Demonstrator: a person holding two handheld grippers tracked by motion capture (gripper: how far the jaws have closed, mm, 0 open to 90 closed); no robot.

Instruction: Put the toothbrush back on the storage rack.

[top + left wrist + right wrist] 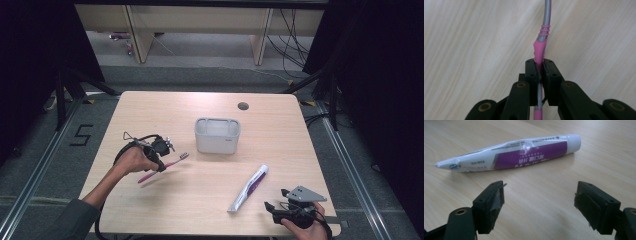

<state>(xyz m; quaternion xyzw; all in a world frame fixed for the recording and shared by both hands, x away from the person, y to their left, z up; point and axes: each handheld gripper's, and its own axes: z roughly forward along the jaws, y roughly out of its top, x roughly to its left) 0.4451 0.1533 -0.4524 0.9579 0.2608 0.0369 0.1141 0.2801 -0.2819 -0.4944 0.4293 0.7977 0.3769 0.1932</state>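
Currently I see left gripper (167,150) pinching the pink-and-grey plastic toothbrush (170,164); right gripper (539,205) spread near the white-and-purple toothpaste tube (519,152).

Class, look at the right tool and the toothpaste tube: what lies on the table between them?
Nothing: between the open right tool and the toothpaste tube there is bare table, as the right gripper view shows; the high view agrees.

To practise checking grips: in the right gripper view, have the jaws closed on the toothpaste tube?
No: the right gripper has its jaws wide apart, and the tube lies on the table beyond them, untouched.
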